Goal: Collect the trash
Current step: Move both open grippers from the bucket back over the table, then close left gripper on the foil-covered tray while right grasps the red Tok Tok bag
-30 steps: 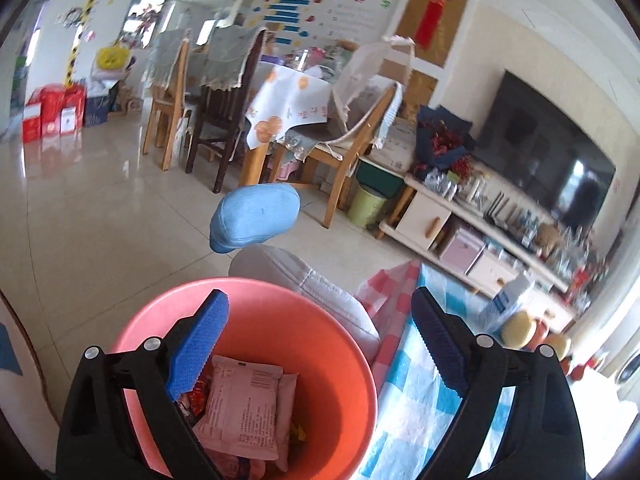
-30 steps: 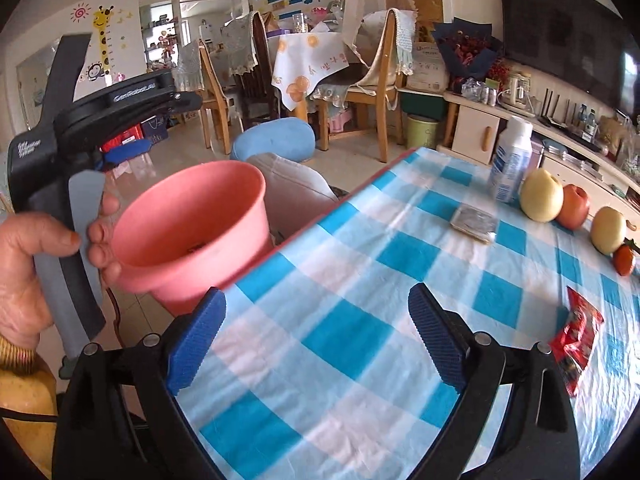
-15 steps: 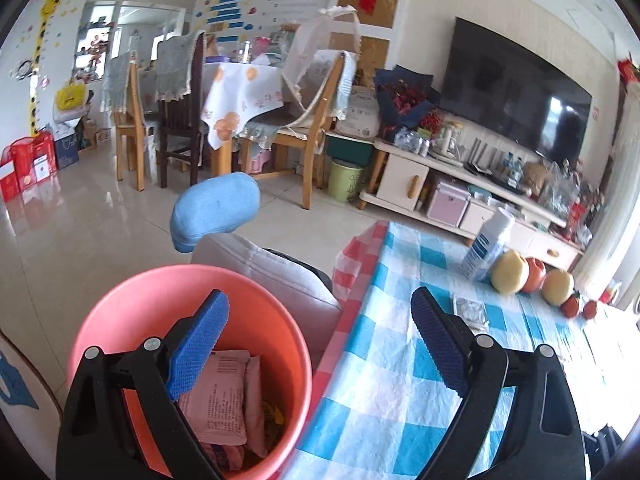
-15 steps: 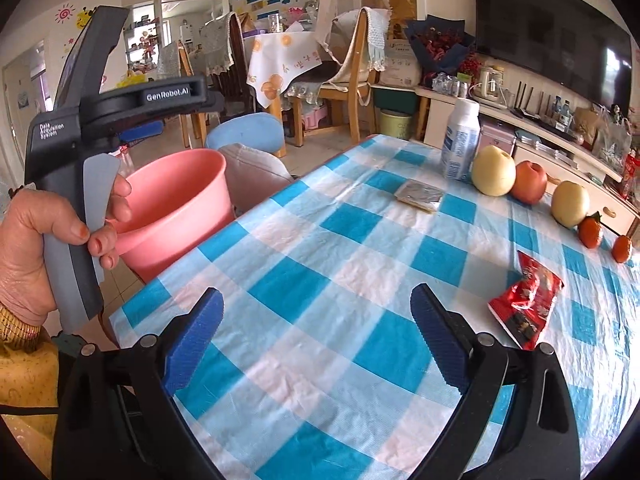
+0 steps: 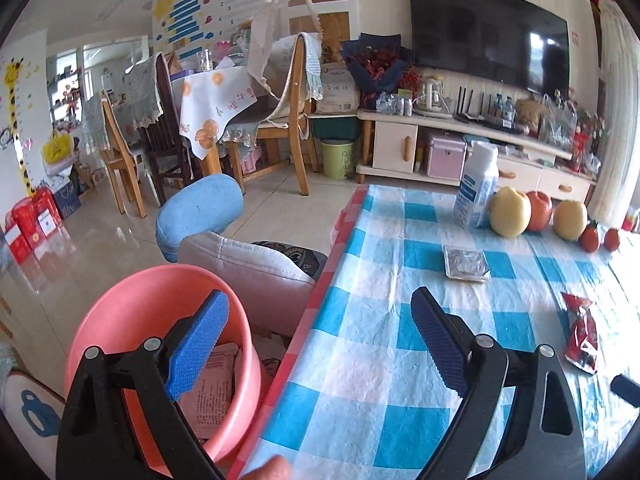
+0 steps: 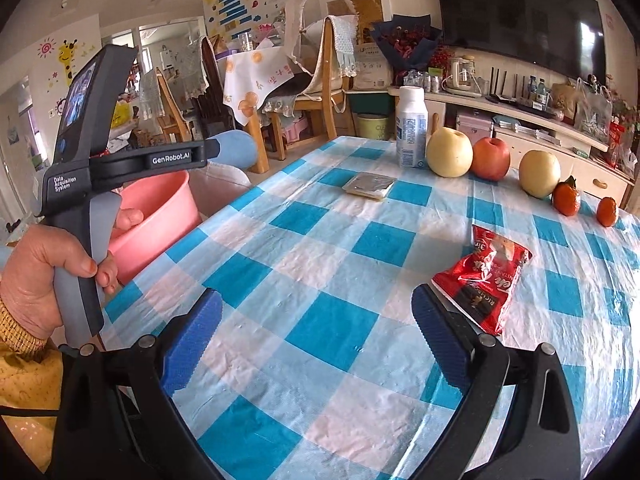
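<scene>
The red snack wrapper (image 6: 482, 276) lies on the checked tablecloth (image 6: 328, 332) at right of centre in the right wrist view, its lower corner just beside the right gripper (image 6: 316, 340)'s right finger; those jaws are spread wide and hold nothing. Further up sit a flat silver packet (image 6: 369, 185), a white bottle (image 6: 412, 132) and a row of fruit (image 6: 490, 158). The left gripper (image 5: 320, 344) (jaws also released, empty) hangs at the table edge, its left finger over the pink bin (image 5: 132, 320) at lower left. Only this view shows the wrappers (image 5: 208, 388) inside.
</scene>
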A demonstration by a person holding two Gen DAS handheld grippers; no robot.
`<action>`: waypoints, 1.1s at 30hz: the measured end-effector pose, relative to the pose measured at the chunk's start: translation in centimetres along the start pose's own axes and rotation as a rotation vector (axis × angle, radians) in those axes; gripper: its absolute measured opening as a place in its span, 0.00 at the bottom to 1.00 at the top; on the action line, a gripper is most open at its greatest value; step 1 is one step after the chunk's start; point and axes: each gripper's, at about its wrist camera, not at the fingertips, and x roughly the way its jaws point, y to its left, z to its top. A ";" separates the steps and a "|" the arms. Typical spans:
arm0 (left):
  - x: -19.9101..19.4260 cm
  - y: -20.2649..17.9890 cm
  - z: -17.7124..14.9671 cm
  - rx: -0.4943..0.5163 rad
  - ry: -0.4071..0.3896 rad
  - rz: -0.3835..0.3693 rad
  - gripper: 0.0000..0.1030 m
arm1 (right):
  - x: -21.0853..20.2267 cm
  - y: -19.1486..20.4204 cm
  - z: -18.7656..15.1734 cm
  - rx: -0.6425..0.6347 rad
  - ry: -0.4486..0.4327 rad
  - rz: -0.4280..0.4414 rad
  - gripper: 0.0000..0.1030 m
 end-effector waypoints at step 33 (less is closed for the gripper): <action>1.7 -10.6 0.0 0.182 0.006 0.028 0.89 | -1.0 -13.9 0.3 0.305 0.071 -0.110 0.96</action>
